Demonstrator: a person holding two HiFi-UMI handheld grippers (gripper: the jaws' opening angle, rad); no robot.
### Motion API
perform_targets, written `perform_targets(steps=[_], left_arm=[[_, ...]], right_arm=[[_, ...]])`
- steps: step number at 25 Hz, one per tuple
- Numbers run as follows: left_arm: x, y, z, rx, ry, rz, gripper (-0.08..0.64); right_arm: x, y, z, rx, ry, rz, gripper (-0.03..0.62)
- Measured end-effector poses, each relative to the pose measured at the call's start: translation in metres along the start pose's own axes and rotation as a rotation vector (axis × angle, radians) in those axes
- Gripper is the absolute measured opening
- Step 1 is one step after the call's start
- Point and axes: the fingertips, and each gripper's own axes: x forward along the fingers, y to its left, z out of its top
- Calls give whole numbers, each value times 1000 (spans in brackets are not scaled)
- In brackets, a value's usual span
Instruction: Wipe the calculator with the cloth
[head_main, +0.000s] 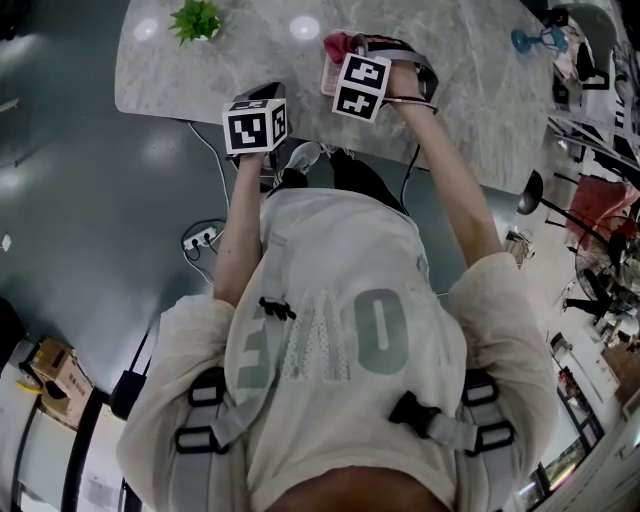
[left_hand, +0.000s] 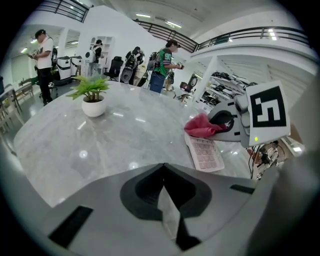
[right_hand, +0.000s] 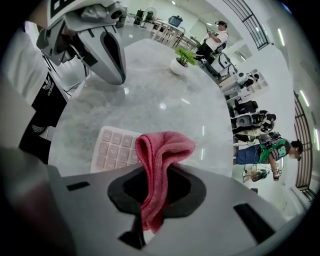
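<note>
A white calculator (left_hand: 206, 152) lies flat on the marble table (left_hand: 75, 145), near the table's front edge. My right gripper (right_hand: 156, 175) is shut on a folded pink cloth (right_hand: 161, 155). The cloth bulges out ahead of the jaws and hangs over the calculator's (right_hand: 112, 150) far end. In the left gripper view the cloth (left_hand: 201, 126) touches or hovers just over the calculator's top end; contact is unclear. My left gripper (left_hand: 163, 167) is shut with nothing in it, held left of the calculator at the table edge. In the head view the marker cubes hide both sets of jaws.
A small potted plant (left_hand: 93, 97) stands far left on the table. Marble stretches between it and the calculator. A blue object (head_main: 535, 40) sits at the table's far right. Cables and a power strip (head_main: 200, 238) lie on the floor. Several people stand in the background.
</note>
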Motion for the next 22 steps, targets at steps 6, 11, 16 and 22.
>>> perform_targets(steps=[6,11,16,22], left_arm=[[0,2,0,-4,-3,4,20],[0,3,2,-6,-7,3,20],[-1,0,5,-1,-12,-4,20],[-3,0,5,9,-14,-12,20]], right_arm=[[-2,14,5,-3,-6,13,55],[-6,26,9,15,-17,39,55],[-13,44,14,21,-33,80,55],[-21,72,19,28,-52,127,55]])
